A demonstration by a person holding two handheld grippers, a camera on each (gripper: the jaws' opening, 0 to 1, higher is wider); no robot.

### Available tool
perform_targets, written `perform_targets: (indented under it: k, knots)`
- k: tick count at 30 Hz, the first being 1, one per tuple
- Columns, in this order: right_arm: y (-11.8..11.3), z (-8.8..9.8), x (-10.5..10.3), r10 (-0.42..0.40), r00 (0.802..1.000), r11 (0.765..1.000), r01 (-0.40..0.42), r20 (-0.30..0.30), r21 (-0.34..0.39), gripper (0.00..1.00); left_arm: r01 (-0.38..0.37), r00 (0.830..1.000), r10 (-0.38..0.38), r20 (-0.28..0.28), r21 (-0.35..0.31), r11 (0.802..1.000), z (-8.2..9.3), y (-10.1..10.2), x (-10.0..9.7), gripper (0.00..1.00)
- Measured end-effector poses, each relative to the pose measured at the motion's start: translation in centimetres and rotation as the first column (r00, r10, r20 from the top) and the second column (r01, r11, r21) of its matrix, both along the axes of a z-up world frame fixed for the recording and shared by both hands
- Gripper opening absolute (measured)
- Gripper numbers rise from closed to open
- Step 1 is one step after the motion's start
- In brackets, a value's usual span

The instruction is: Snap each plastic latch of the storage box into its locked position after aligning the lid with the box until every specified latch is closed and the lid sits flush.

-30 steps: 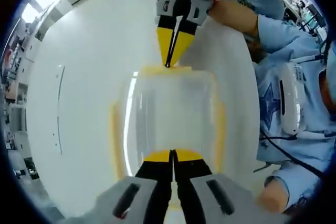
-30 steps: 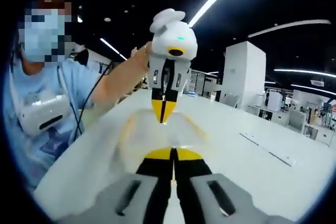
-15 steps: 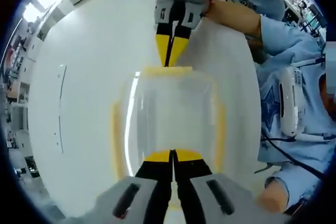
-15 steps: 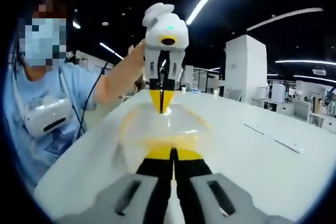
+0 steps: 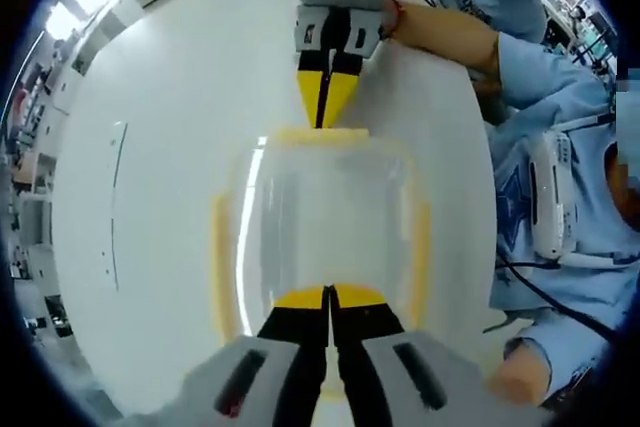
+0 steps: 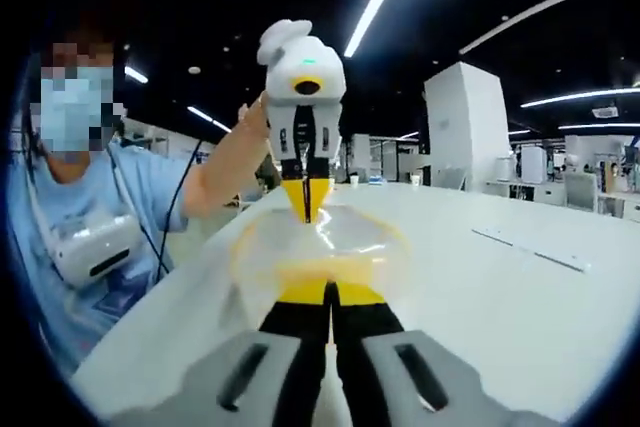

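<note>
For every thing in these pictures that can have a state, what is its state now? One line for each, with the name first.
storage box: on the white table, clear lid on top
far latch: yellow, right gripper's tips on it
near latch: yellow, left gripper's tips on it
side latches: cannot tell if locked
left gripper: shut
right gripper: shut

Between the two sets of tongs, the storage box (image 5: 330,217) was clear plastic with yellow latches (image 5: 320,134), the left tongs (image 5: 329,299) and right tongs (image 5: 323,112) each showed yellow tips over black on grey-white bodies, and the counter (image 5: 160,147) beneath was plain glossy white.
</note>
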State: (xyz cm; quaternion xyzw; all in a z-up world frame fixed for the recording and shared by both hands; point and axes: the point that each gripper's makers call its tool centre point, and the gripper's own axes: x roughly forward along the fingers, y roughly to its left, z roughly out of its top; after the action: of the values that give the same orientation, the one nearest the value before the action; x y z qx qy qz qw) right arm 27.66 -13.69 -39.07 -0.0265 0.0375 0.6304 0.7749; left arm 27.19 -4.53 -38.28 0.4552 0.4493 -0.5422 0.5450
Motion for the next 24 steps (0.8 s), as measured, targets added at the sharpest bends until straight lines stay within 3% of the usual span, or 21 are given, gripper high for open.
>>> perform_targets:
  k: [4, 13, 24]
  knots:
    - [-0.11, 0.08, 0.23, 0.004, 1.000, 1.000, -0.004, 0.005, 0.010, 0.00, -0.050, 0.998, 0.050, -0.030, -0.023, 0.998, 0.03, -0.02, 0.15, 0.00]
    - [-0.26, 0.27, 0.58, 0.020, 0.999, 0.998, -0.019, -0.027, 0.060, 0.00, -0.066, 0.997, 0.064, -0.045, -0.047, 0.997, -0.13, -0.07, -0.23, 0.00]
    - [-0.22, 0.42, 0.72, 0.021, 0.999, 0.998, -0.019, -0.037, 0.054, 0.00, -0.022, 1.000, 0.022, -0.014, 0.010, 1.000, -0.13, -0.23, -0.19, 0.00]
